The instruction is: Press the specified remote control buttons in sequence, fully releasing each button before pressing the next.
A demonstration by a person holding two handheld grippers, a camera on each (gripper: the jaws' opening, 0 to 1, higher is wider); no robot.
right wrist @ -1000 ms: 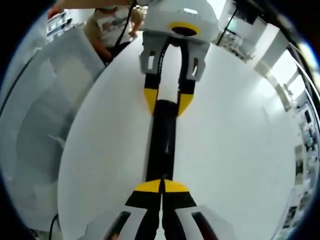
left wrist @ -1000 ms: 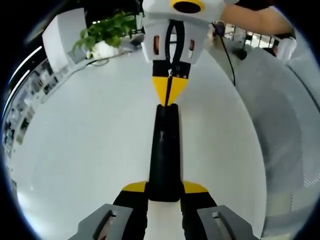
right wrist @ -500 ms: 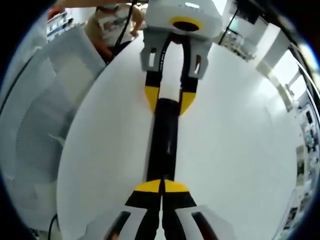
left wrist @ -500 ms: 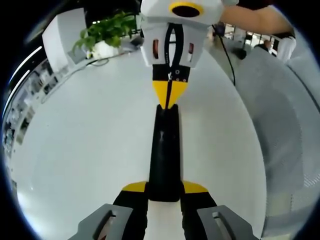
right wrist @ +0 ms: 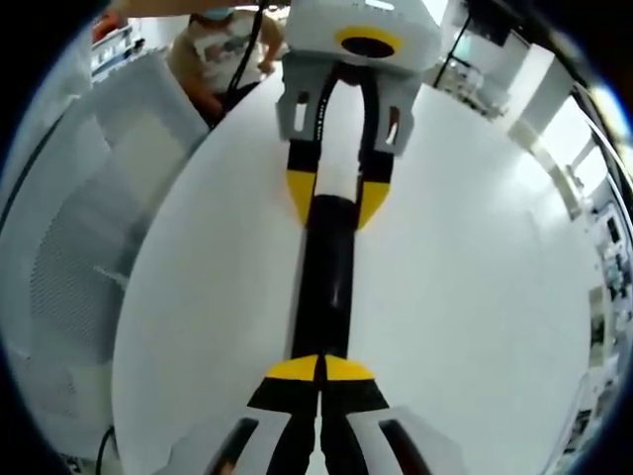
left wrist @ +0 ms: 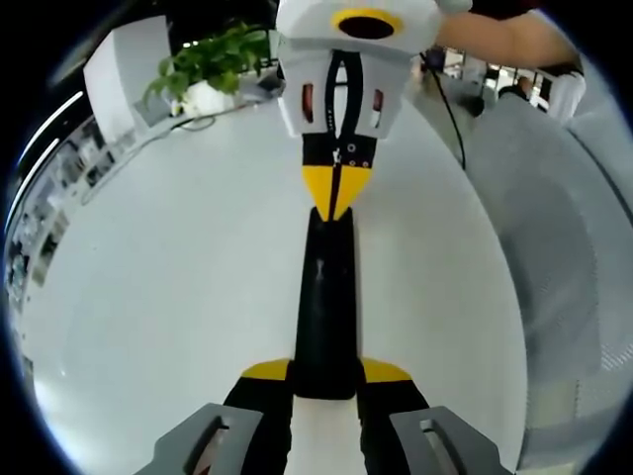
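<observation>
A long black remote (left wrist: 324,297) lies lengthwise over the white table (left wrist: 158,277). In the left gripper view my left gripper (left wrist: 326,381) is shut on the remote's near end, one yellow tip on each side of it. My right gripper (left wrist: 336,203) comes in from the top with its yellow tips pressed together, resting on the remote's far end. In the right gripper view the remote (right wrist: 326,287) runs away from my shut right gripper (right wrist: 318,371), whose tips sit on its near end. The left gripper (right wrist: 331,203) clamps the far end.
A potted green plant (left wrist: 213,59) stands at the table's far edge. A grey mesh chair (left wrist: 564,247) is beside the table; in the right gripper view the chair (right wrist: 79,228) is on the left. A person (right wrist: 223,49) is behind the table. A bare arm (left wrist: 504,40) reaches in at top.
The right gripper has crept slightly farther along the remote toward the left gripper, its tips still together. The left gripper's hold on the remote is unchanged.
</observation>
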